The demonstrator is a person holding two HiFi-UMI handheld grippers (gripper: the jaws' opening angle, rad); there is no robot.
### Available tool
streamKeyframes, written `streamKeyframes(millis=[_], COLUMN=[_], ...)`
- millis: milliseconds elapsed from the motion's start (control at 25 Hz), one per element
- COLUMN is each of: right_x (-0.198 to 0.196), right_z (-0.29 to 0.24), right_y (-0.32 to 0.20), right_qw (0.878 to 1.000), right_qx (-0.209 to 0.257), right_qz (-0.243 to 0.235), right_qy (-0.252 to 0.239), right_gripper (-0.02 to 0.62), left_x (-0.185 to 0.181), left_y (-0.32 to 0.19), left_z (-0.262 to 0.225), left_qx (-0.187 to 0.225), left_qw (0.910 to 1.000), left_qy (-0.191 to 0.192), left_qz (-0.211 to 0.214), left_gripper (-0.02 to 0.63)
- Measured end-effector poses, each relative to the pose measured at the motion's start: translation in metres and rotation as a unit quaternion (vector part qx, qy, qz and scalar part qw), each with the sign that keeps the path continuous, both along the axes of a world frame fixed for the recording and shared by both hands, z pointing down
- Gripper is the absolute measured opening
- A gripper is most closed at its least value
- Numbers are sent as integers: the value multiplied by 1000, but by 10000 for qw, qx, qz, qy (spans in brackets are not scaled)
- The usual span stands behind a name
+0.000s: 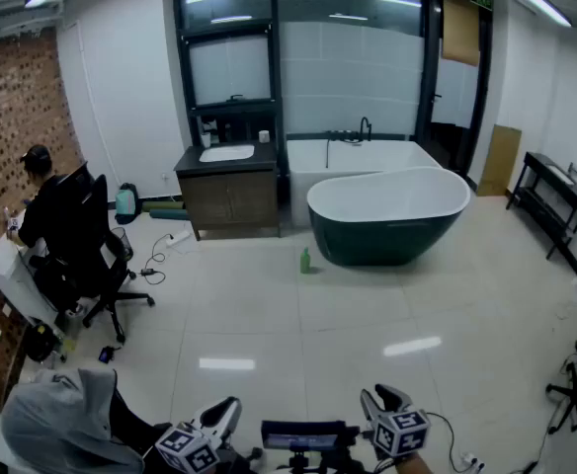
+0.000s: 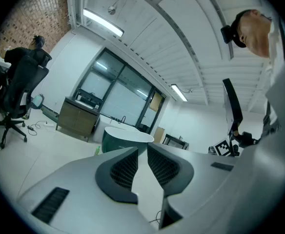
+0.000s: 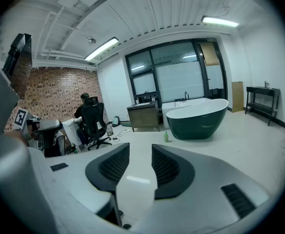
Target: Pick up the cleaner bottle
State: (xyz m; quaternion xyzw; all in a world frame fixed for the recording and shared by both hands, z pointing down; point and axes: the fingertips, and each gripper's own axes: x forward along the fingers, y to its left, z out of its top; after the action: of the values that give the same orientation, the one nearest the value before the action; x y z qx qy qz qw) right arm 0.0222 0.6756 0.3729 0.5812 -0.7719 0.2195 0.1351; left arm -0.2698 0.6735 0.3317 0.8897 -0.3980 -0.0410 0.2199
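Note:
The cleaner bottle (image 1: 305,260) is small and green and stands upright on the pale tiled floor, just left of the dark green bathtub (image 1: 387,215), far ahead of me. It also shows as a small green bottle (image 3: 166,137) in the right gripper view and as a speck (image 2: 97,150) in the left gripper view. My left gripper (image 1: 225,411) sits at the bottom edge of the head view; its jaws (image 2: 142,152) are shut with nothing between them. My right gripper (image 1: 383,399) is beside it, its jaws (image 3: 140,155) open and empty. Both are far from the bottle.
A wooden vanity cabinet (image 1: 229,194) with a sink stands left of the tub. A person sits in a black office chair (image 1: 81,240) at a desk by the brick wall. A black console table (image 1: 555,200) lines the right wall. Someone in a grey hood (image 1: 61,423) is at my lower left.

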Motion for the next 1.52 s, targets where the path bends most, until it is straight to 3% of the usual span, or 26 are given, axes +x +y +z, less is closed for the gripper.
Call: streamKeyframes(millis=[240, 880, 1520], right_x=[3, 24, 93], right_z=[-4, -8, -13], right_y=[-9, -39, -144], right_qw=[10000, 9999, 9994], right_qx=[61, 67, 39], right_qz=[39, 56, -323], right_qy=[31, -51, -120], right_gripper=[137, 137, 137], left_x=[8, 38, 118], left_y=[-10, -33, -122], left_z=[-4, -4, -14], left_qx=[-21, -176, -359], left_qw=[10000, 9996, 9990], left_qy=[-1, -32, -256], left_qz=[6, 223, 51], left_gripper=[94, 100, 100])
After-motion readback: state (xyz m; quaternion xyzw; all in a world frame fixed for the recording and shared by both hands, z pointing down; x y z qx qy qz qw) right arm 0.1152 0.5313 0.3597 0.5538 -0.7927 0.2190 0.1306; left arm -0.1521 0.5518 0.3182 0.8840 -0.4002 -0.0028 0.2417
